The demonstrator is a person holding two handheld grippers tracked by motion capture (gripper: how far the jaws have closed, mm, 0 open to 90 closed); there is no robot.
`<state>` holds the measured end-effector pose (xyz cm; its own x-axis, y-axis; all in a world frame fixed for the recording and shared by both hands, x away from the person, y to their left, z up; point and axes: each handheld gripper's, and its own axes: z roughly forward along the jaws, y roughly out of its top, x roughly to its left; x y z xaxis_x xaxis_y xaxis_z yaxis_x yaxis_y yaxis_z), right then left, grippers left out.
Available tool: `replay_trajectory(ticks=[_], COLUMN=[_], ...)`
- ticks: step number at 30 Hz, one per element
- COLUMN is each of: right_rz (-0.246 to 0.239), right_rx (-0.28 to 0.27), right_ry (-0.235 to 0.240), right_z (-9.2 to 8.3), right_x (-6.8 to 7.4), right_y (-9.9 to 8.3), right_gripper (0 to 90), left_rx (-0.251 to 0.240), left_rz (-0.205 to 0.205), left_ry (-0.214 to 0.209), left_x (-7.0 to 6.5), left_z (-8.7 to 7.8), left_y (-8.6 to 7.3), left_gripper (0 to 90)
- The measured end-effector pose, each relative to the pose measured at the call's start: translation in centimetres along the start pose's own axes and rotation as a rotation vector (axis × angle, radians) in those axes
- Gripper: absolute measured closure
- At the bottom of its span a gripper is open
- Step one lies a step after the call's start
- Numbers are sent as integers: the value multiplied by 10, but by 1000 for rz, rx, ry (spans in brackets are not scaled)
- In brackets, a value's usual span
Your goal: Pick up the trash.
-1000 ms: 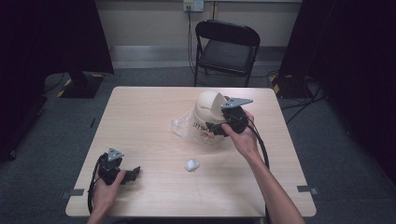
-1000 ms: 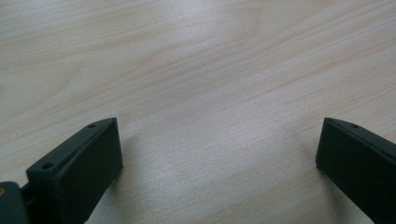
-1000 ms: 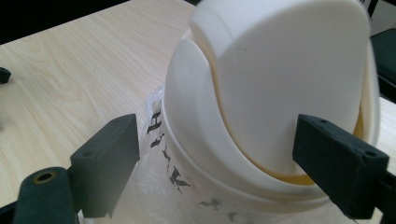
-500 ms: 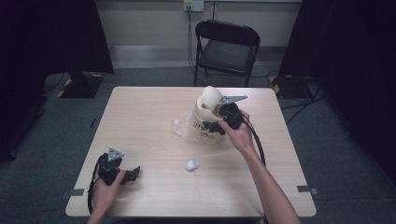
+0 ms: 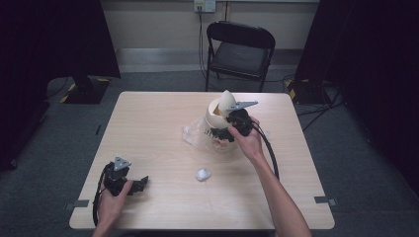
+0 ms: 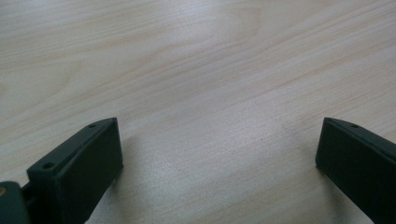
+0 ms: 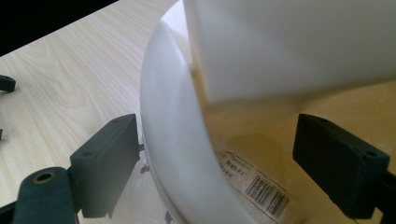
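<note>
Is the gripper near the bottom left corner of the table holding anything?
No, the left gripper has its jaws spread wide apart over the bare wooden table, with nothing between them.

The right gripper (image 5: 223, 129) and the hand behind it are covering part of the white tub (image 5: 220, 123), and the printing on the tub's barcode label (image 7: 261, 186) is blurring beyond reading. The small white lump (image 5: 202, 174) on the table (image 5: 148, 128) is showing too small to identify.
</note>
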<state>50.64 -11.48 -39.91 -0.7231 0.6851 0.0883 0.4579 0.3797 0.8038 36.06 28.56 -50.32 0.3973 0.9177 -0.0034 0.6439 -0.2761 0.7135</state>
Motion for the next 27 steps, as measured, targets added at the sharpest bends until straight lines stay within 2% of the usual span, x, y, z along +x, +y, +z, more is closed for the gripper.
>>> replay_trajectory(ticks=[2,5,8,11,14,21,24,27], right_rz=[-3,20,22,16,14,24,26,25], right_rx=[-3,-20,-33,-60,-40,-92,-96,-77], right_ry=[-1,11,-10,-8,-26,-61,-64,-71], right_z=[-1,-9,-16,-24,-31,-54,-63,-70], right_x=[0,0,1,5,7,9,12,19], right_y=[0,0,0,1,0,-7,-13,-21], right_gripper=[138,139,139,139,140,143,144,151], left_rx=[1,1,1,0,0,1,1,1], left_rz=[0,0,1,0,0,1,1,1], left_ry=[1,0,0,-2,-2,-1,-1,-1], left_x=[0,0,0,0,0,0,0,0], left_z=[0,0,0,0,0,0,0,0], left_y=[0,0,0,0,0,0,0,0], left_gripper=[1,0,0,0,0,0,0,0])
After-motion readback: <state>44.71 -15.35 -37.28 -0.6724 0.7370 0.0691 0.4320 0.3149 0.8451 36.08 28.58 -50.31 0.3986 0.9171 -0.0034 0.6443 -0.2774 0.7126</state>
